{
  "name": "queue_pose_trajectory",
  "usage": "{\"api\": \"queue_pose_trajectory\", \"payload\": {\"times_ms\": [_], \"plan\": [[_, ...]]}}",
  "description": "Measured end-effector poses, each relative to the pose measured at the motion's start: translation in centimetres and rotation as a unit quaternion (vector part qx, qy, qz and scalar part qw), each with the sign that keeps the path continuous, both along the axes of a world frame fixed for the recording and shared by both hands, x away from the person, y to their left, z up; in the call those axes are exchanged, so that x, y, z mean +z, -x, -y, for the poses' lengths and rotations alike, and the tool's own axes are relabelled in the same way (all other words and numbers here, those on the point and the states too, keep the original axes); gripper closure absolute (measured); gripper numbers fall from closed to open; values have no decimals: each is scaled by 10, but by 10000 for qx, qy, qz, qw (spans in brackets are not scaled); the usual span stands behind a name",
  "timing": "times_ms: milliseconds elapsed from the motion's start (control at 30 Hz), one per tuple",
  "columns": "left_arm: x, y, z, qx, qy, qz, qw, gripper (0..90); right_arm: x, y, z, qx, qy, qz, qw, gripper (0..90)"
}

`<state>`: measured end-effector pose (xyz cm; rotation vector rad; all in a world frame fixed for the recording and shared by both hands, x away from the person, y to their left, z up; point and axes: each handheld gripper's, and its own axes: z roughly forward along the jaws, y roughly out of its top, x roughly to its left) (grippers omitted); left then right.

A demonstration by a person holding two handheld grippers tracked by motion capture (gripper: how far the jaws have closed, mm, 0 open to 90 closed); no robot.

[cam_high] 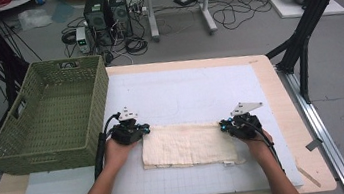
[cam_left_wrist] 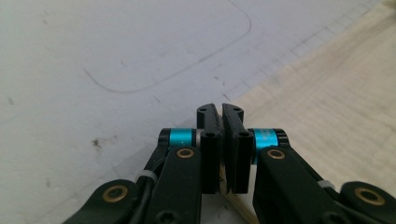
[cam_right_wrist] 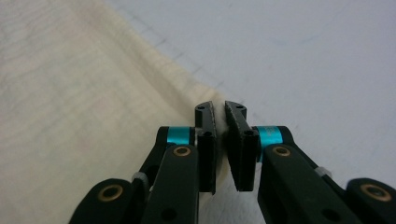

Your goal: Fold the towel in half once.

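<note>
High view is showing a person working at a surface covered by a pale grid mat, with a folded cream cloth lying near the front edge. The left gripper is sitting at the cloth's far left corner and the right gripper at its far right corner. A green woven basket is standing to the left, just beside the left hand.

Left gripper view is looking along jaws that are clenched together, with a thin edge of cloth running in between them near the bottom. Right gripper view is showing its jaws pinched on the cloth's corner as well, with only a narrow slit left between the tips.

By the look of it, the step in hand is the grasp of both far corners, probably for another fold or for a lift toward the basket. The next move is calling for both hands rising together and evenly, so the layers are not slipping out or sliding apart.
</note>
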<state>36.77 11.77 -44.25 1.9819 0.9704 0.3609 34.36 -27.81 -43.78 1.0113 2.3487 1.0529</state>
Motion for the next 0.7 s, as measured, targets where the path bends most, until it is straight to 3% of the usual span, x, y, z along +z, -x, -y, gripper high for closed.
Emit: {"api": "queue_pose_trajectory", "payload": {"times_ms": [100, 267, 567, 700], "plan": [[4, -1, 0, 224, 210, 200, 9993, 857, 4, -1, 0, -206, -27, 225, 9995, 834], [4, -7, 5, 451, 76, 261, 9986, 857, 3, -10, -6, -429, 112, 355, 9984, 833], [-6, -12, 11, 543, -271, 164, 9980, 847, -8, -25, -17, -744, 381, 209, 9963, 822], [-7, -12, 10, 623, -351, 144, 9973, 770, -8, -25, -17, -939, 511, 279, 9939, 760]]}}
